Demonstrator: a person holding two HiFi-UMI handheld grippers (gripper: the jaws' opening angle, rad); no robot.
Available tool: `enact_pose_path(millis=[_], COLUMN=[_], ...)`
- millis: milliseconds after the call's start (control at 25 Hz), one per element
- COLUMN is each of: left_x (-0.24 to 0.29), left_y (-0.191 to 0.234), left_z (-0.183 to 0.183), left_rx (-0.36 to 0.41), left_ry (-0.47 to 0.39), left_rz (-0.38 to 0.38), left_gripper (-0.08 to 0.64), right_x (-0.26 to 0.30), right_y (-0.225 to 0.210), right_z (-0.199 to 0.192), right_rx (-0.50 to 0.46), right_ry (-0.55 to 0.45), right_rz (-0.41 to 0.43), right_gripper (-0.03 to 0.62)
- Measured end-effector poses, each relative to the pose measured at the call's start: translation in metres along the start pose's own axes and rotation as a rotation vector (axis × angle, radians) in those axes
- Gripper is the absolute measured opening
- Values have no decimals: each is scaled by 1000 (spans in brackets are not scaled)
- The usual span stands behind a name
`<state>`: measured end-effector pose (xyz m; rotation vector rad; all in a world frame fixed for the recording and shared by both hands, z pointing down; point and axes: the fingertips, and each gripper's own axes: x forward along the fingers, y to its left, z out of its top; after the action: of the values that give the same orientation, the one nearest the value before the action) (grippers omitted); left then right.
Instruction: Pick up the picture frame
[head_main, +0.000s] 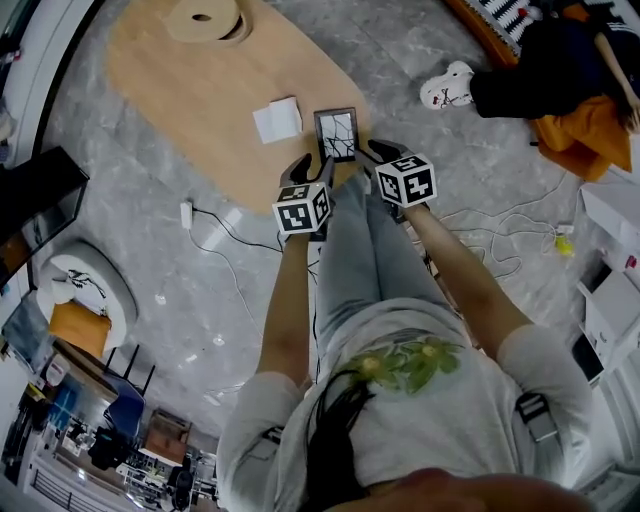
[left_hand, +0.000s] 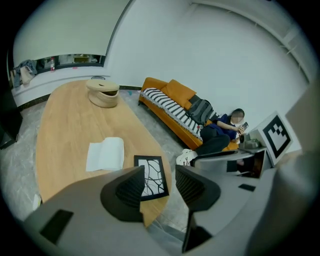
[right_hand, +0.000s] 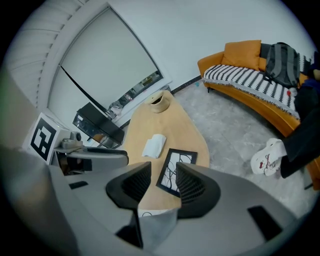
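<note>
Closest in, the person's two forearms reach forward over jeans-clad legs (head_main: 352, 250), each hand carrying a gripper with a marker cube. The left gripper (head_main: 311, 165) has its jaws spread wide with nothing between the pads, and the right gripper (head_main: 375, 152) likewise stands wide and empty; both point steeply down, side by side, above the near end of a light wooden oval table (head_main: 200, 90). Just past their tips lies the picture frame (head_main: 336, 135), a black frame round a white sheet with dark branching lines, flat on the tabletop close to the rounded near edge. In the left gripper view it shows through the gap of the left gripper (left_hand: 160, 172) as the picture frame (left_hand: 154, 175) lying apart from both pads, and the right gripper view gives the same through the right gripper (right_hand: 164, 167), the picture frame (right_hand: 172, 170) untouched. Just left of the frame sits a folded white paper (head_main: 277, 120). At the far end of the table rests a round wooden bowl-like piece (head_main: 205, 20). Cables (head_main: 230, 235) trail over the grey floor, and beyond stands an orange sofa (left_hand: 170, 97) with a person (left_hand: 222, 132) seated at its end
</note>
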<state>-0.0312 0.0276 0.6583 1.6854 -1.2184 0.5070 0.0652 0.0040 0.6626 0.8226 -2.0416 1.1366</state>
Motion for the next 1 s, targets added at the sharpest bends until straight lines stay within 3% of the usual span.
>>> enact_pose_path(millis=[200, 640, 1000], left_x=[17, 54, 76], left_y=[12, 28, 40], left_z=[-5, -26, -46], left_rx=[-6, 9, -12], left_ry=[10, 105, 182], left_rz=[11, -9, 7], left_gripper=[187, 189, 210], right_x=[17, 56, 83], right_y=[-12, -38, -53], right_z=[-5, -28, -43], right_rx=[54, 42, 86], right_ry=[9, 120, 194], right_rz=[8, -34, -40], right_gripper=[144, 156, 156])
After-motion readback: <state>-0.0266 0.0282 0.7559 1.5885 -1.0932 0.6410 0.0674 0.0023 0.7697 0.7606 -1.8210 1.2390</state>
